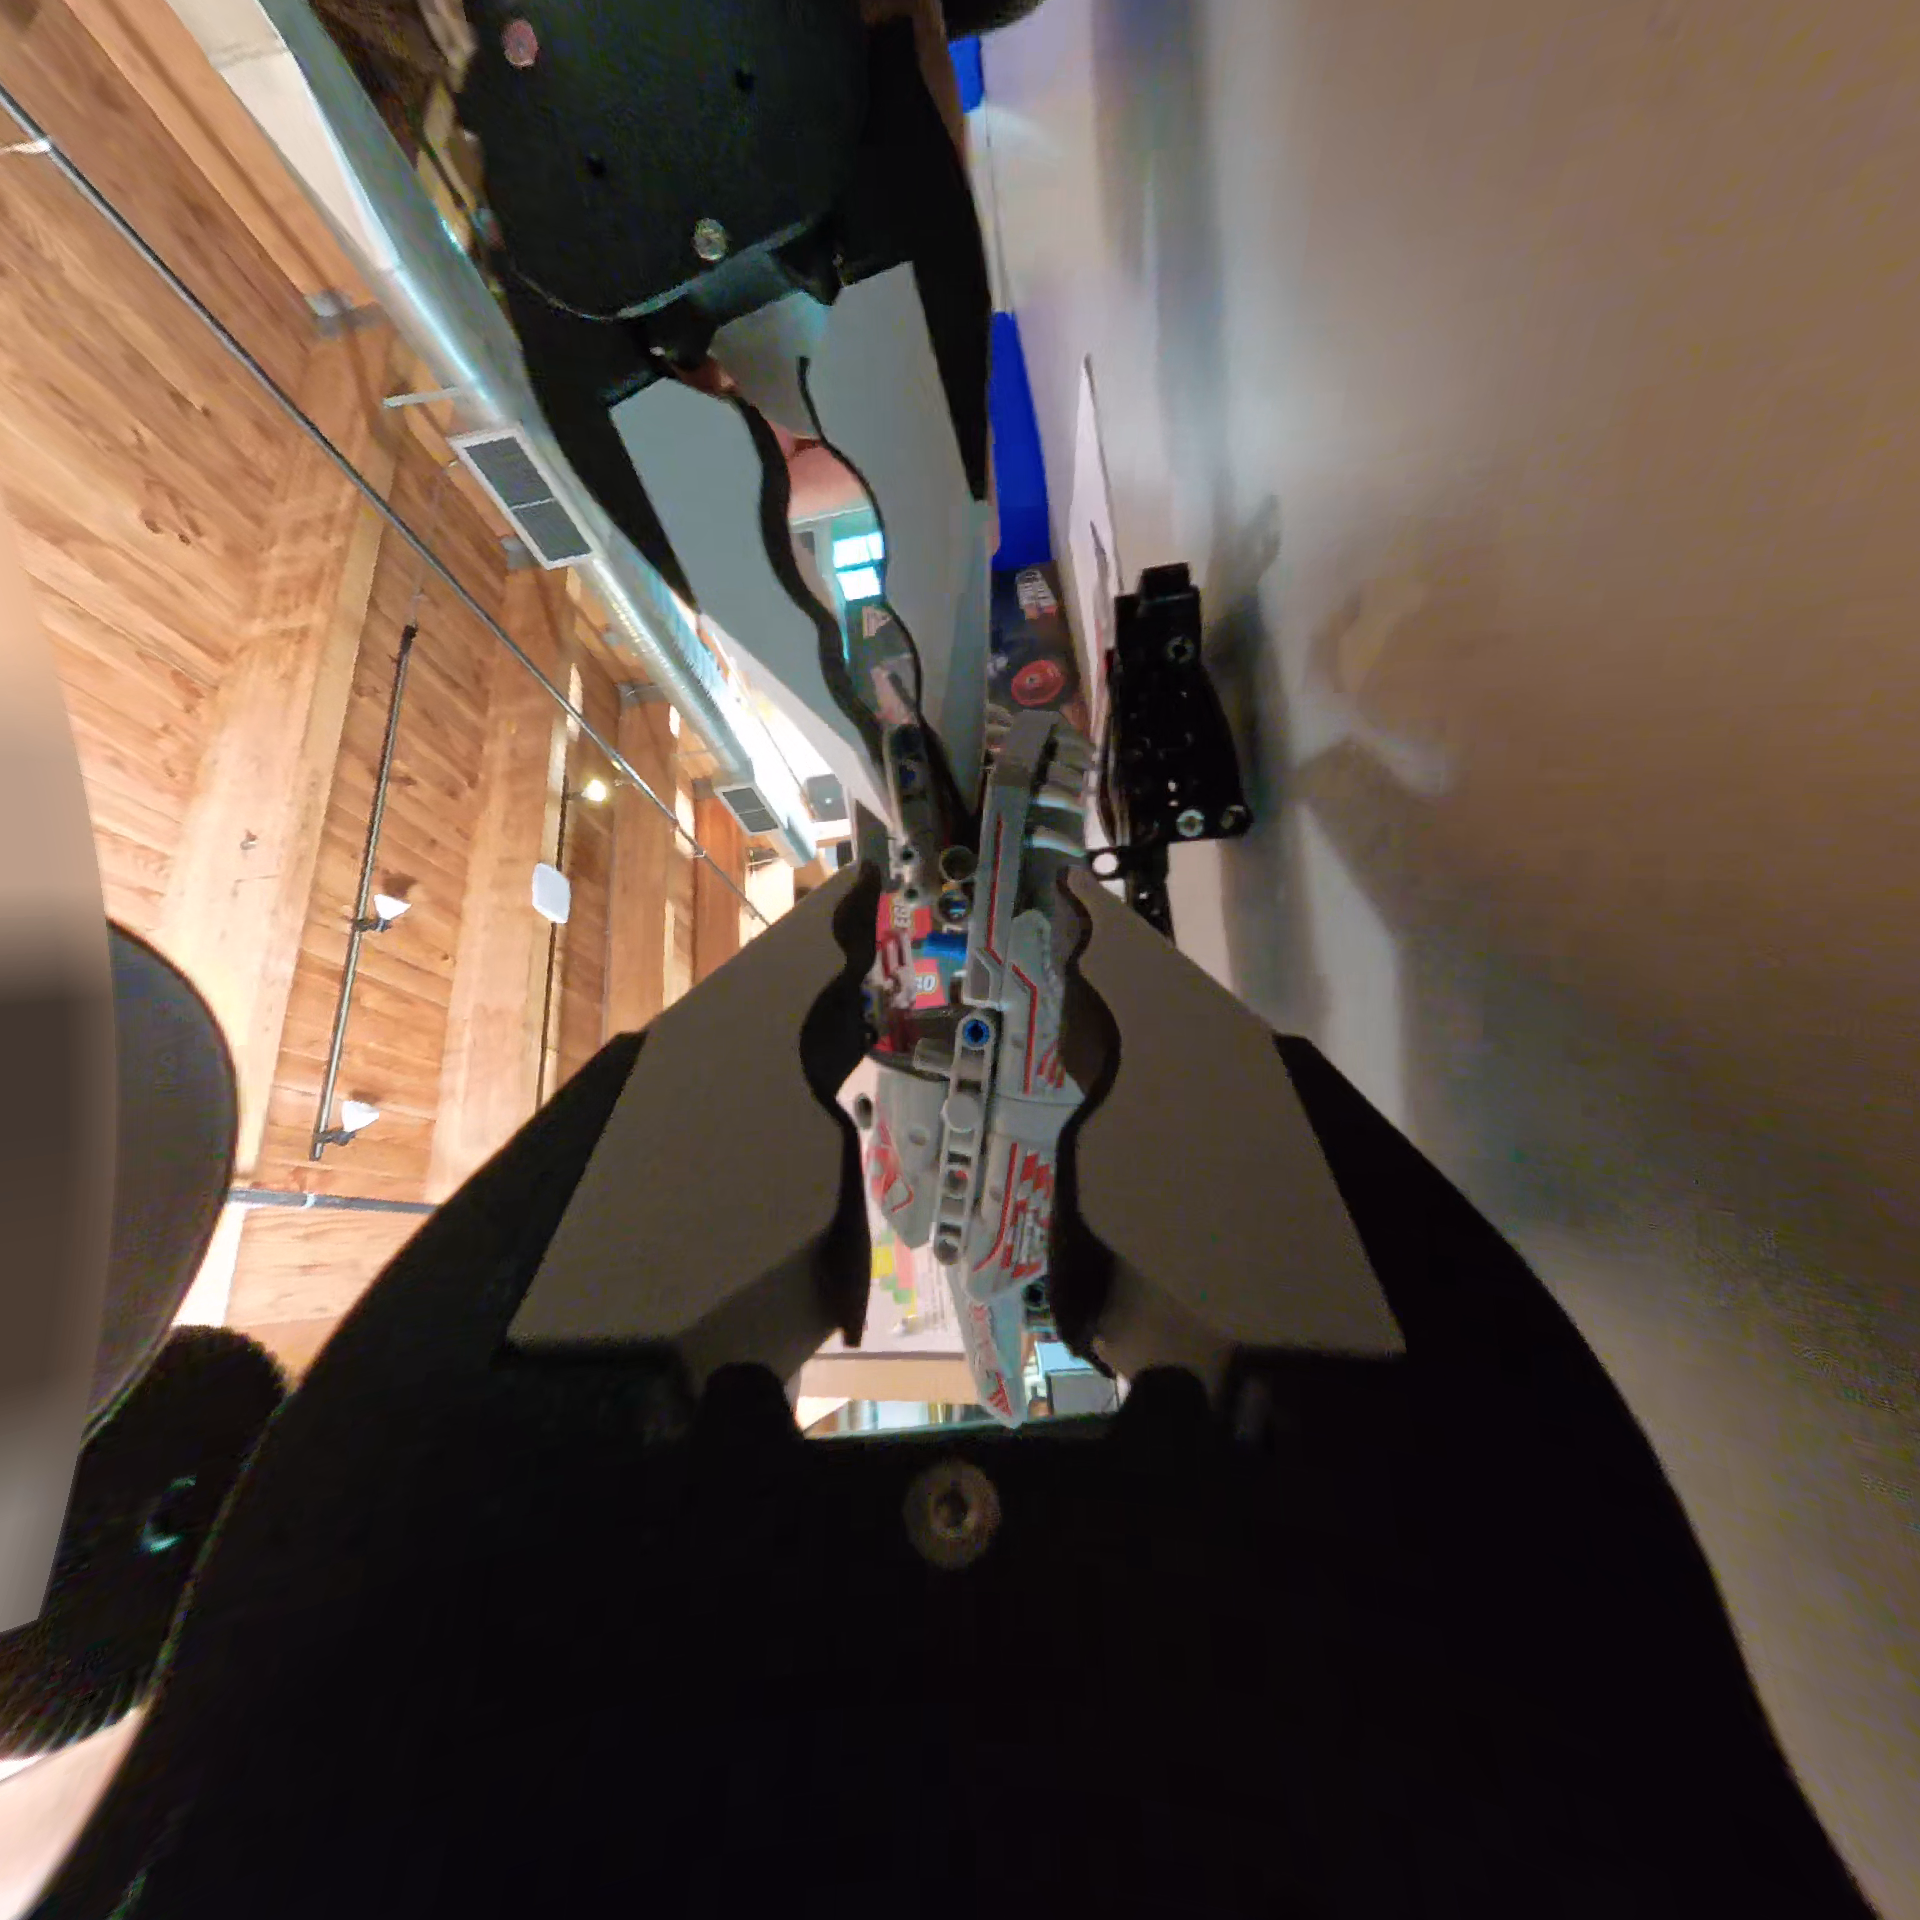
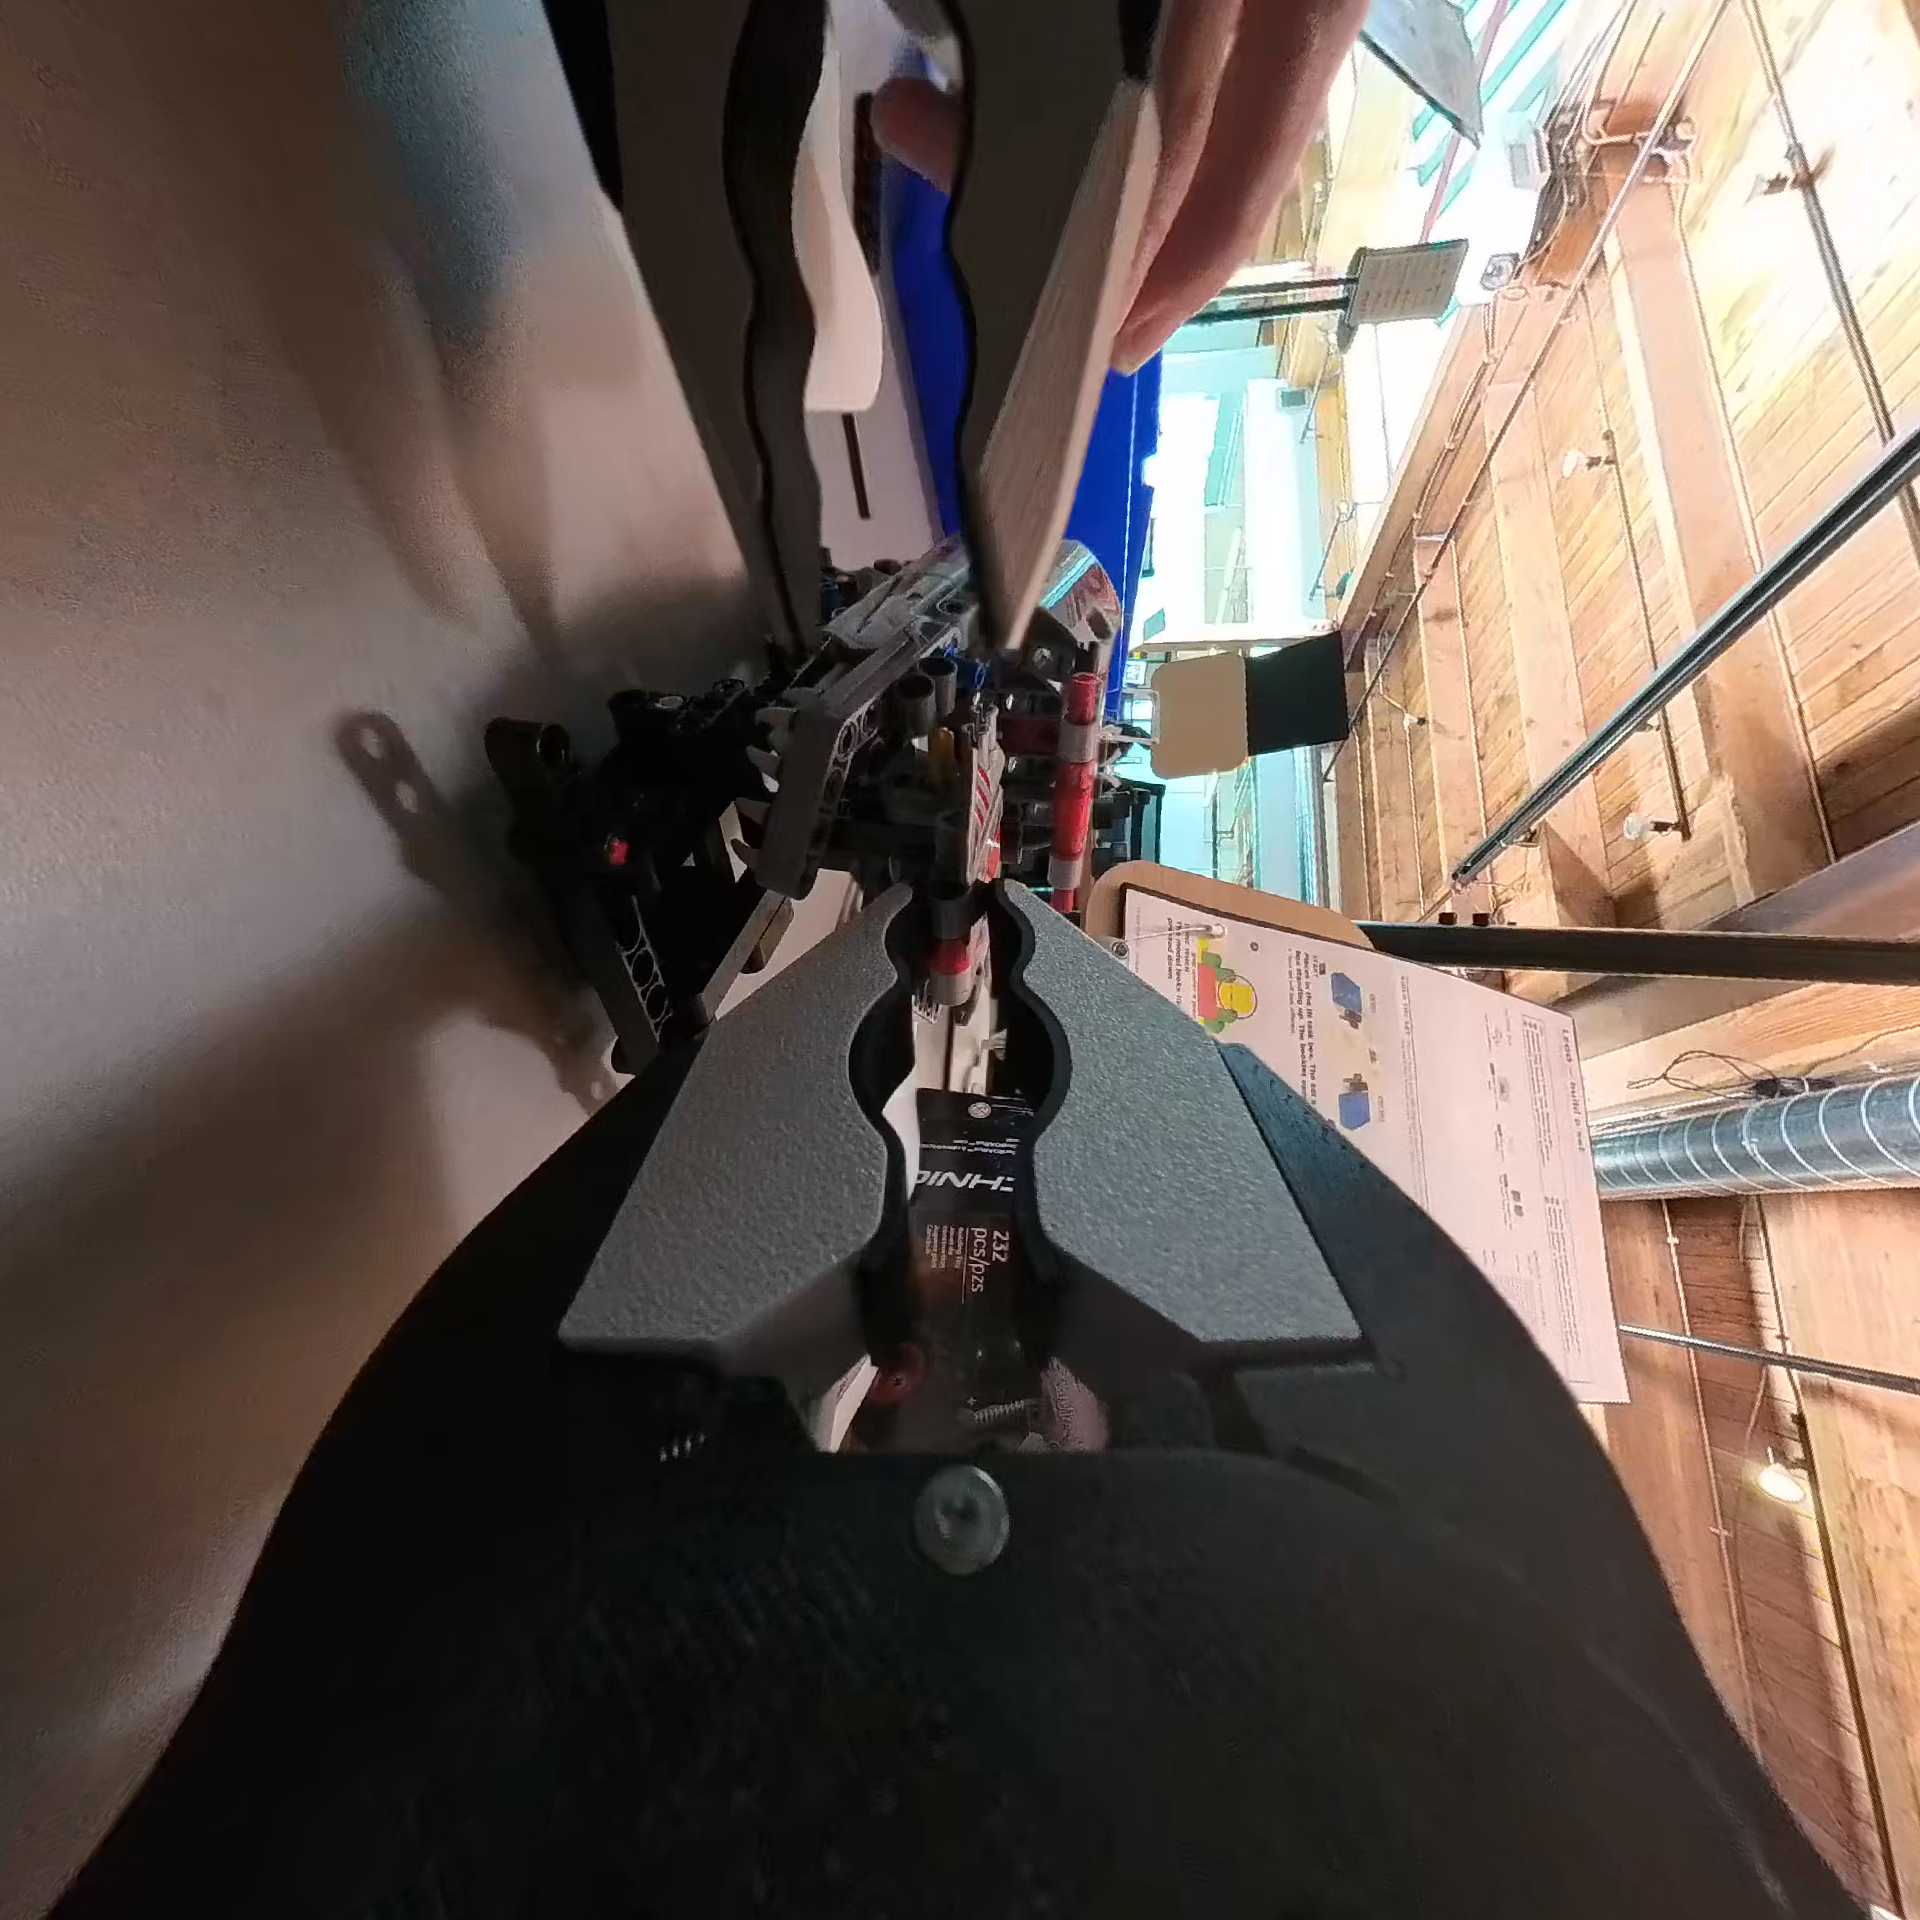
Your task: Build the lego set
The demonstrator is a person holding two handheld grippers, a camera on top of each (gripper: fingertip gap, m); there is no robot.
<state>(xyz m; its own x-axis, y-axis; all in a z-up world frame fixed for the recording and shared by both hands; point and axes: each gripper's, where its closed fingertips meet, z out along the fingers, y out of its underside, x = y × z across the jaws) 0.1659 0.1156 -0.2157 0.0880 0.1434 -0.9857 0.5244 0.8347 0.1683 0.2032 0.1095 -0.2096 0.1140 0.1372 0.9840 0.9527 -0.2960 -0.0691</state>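
Both views are turned sideways. A grey lego model (image 1: 1006,1091) with red-striped panels is held in the air between both grippers, beside the white table (image 1: 1507,831). My left gripper (image 1: 971,894) is shut on its grey panels. My right gripper (image 1: 930,774) faces it from the top of the view and pinches the model's far end. In the right wrist view my right gripper (image 2: 954,914) is shut on a red and grey end piece (image 2: 951,961) of the model (image 2: 883,748), and the left gripper (image 2: 894,623) grips it from the far side.
A black lego subassembly (image 1: 1169,717) lies on the table close to the model, also in the right wrist view (image 2: 644,800). A blue bin (image 2: 1112,468), a lego box (image 2: 966,1195) and an instruction sheet (image 2: 1403,1091) stand behind. A hand (image 2: 1195,156) holds the left gripper. Left tips to right tips: about 4 centimetres.
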